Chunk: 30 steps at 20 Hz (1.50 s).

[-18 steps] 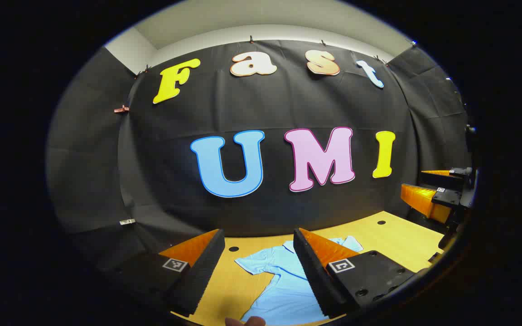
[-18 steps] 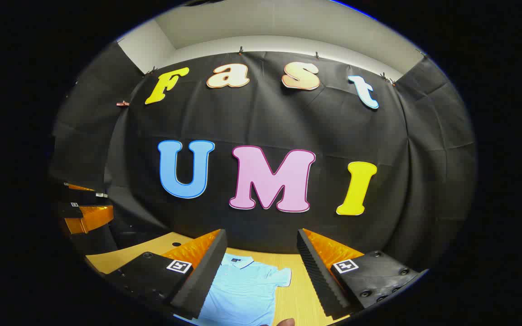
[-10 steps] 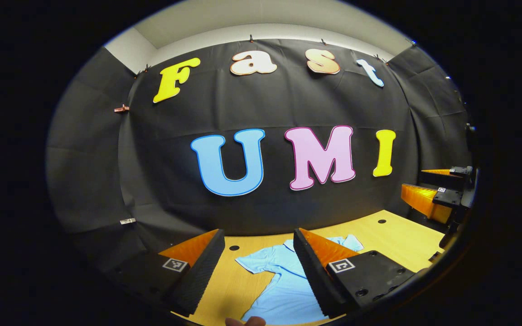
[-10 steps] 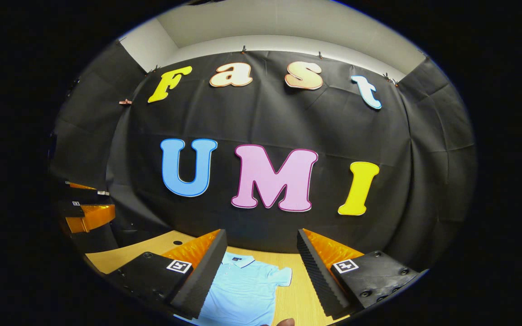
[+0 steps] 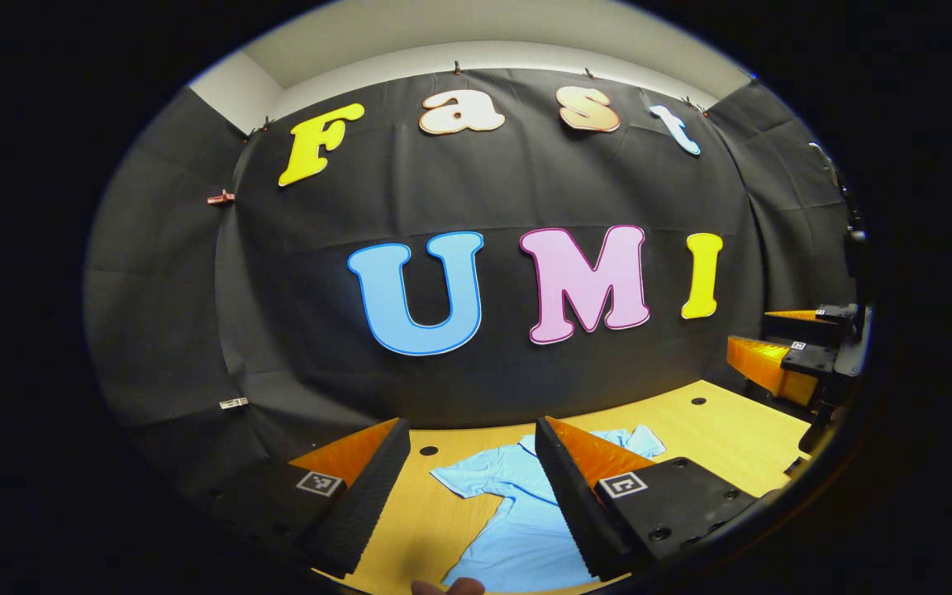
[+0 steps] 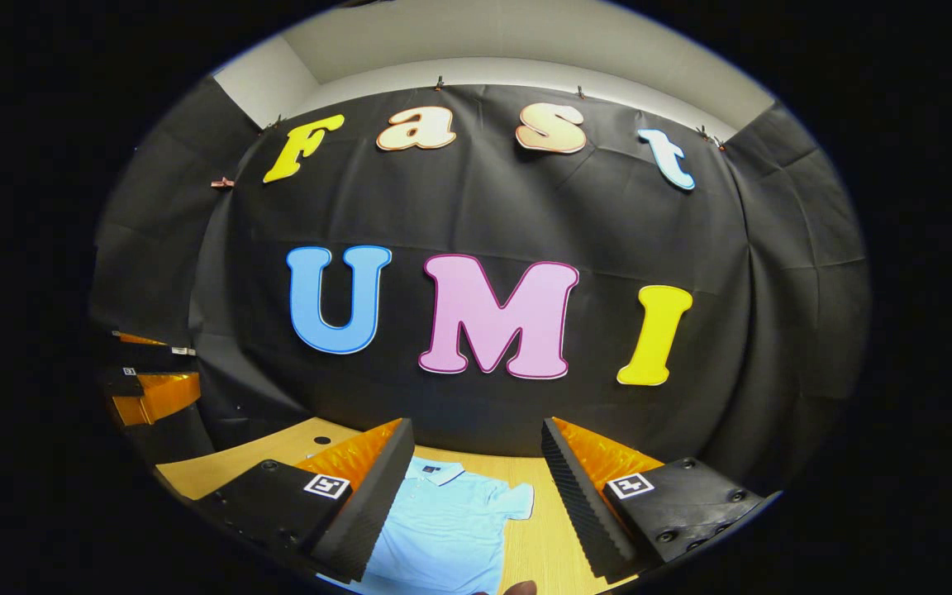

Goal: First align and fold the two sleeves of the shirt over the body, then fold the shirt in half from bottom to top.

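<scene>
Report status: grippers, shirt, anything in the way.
Left gripper open, nothing between its fingers. Right gripper open, nothing held, above the table. Shirt flat, both sleeves out, no fold yet. Nothing lying on it.

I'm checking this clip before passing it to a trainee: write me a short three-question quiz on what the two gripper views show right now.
1. True or false: the light blue short-sleeved polo shirt lies flat on the yellow wooden table, sleeves unfolded.
2. The left gripper is: A) shut on a sleeve B) open above the shirt C) pressing the collar.
3. Fill in: the right gripper has its fingers ____, holding nothing.

Key: 1 true; 2 B; 3 open.
</scene>
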Each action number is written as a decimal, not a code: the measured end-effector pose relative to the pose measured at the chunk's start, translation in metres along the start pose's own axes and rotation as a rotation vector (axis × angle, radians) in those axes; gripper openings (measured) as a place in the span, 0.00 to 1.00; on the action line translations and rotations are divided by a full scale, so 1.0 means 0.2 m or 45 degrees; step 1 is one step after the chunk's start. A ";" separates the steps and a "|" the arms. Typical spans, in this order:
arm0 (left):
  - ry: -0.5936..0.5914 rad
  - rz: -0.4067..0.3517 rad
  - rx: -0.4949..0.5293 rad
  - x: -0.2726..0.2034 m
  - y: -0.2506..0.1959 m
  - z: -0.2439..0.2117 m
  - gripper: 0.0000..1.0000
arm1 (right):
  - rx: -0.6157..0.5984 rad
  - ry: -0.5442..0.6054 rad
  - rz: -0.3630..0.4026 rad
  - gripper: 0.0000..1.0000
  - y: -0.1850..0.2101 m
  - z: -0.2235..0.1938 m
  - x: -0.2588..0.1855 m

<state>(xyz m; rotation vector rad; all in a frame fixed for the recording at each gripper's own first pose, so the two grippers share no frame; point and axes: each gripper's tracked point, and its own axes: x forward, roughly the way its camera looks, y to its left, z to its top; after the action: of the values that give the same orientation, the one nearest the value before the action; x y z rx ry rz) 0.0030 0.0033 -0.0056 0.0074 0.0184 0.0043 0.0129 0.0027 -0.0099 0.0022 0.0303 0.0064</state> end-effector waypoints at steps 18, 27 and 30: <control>0.158 0.116 0.021 0.04 0.02 -0.21 0.97 | 0.096 0.731 -0.072 0.97 -0.37 -1.25 1.00; 0.291 0.226 0.025 -0.02 0.01 -0.36 0.97 | 0.198 1.021 -0.175 0.97 -0.50 -2.01 1.33; 0.303 0.244 0.013 -0.02 0.01 -0.38 0.99 | 0.180 1.049 -0.189 0.97 -0.51 -2.08 1.40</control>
<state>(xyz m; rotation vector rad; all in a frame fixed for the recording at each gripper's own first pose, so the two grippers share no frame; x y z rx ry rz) -0.0032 0.0060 -0.0822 0.0190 0.2555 0.1968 0.2801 -0.0972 -0.4345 0.1388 0.8543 -0.1442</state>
